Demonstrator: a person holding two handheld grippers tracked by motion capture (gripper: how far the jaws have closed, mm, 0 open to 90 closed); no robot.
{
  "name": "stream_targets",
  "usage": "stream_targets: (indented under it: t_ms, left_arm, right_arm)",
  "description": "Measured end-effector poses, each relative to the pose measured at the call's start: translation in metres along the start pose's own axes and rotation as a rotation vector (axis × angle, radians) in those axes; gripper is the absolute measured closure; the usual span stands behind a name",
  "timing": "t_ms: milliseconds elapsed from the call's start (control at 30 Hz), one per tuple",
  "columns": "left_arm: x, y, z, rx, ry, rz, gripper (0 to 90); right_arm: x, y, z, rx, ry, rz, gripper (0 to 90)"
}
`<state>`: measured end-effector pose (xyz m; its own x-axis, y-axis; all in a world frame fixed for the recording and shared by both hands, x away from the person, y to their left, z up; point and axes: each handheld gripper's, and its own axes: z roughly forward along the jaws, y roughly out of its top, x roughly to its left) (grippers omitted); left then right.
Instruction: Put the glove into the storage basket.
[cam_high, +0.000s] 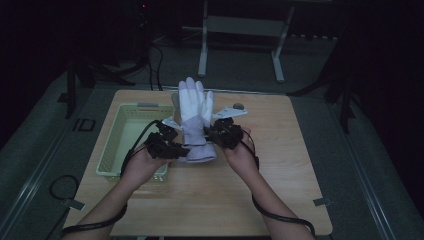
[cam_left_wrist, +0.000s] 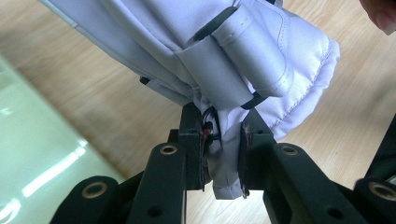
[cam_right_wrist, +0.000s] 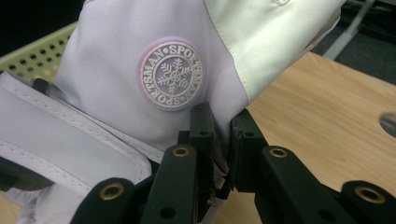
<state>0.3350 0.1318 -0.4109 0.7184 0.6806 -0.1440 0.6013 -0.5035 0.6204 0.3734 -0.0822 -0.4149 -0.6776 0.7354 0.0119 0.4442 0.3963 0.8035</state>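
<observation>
A white and pale lilac ski glove (cam_high: 194, 117) is held up above the middle of the wooden table (cam_high: 280, 165), fingers pointing away from me. My left gripper (cam_high: 167, 145) grips its left side near the cuff; in the left gripper view the jaws are shut on a fold of the glove's (cam_left_wrist: 224, 65) fabric. My right gripper (cam_high: 222, 134) holds the right side. In the right gripper view its jaws pinch the glove's (cam_right_wrist: 140, 93) edge just below a round snowflake badge (cam_right_wrist: 171, 73).
A pale green plastic basket (cam_high: 119, 145) stands on the left part of the table, close under my left hand. A small white and grey object (cam_high: 232, 109) lies behind the right gripper. Metal frame legs (cam_high: 202, 50) stand on the floor beyond the table.
</observation>
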Motion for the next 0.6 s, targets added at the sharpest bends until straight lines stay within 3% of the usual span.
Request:
stream_targets:
  t_ms: [133,167,500,600]
  left_arm:
    - [0.009,-0.003,-0.012,0.002,0.014,-0.006,75.1]
    - [0.016,-0.006,-0.02,0.007,0.026,-0.013,75.1]
    - [0.047,-0.021,-0.049,0.066,0.067,-0.003,75.1]
    - [0.061,-0.031,-0.058,0.104,0.075,-0.012,75.1]
  right_arm:
    - [0.009,0.01,0.007,-0.014,0.011,0.007,81.6]
    - [0.016,0.017,0.012,-0.022,0.018,0.013,81.6]
    - [0.046,0.035,0.041,-0.042,0.06,0.043,81.6]
    - [0.06,0.038,0.057,-0.04,0.077,0.051,81.6]
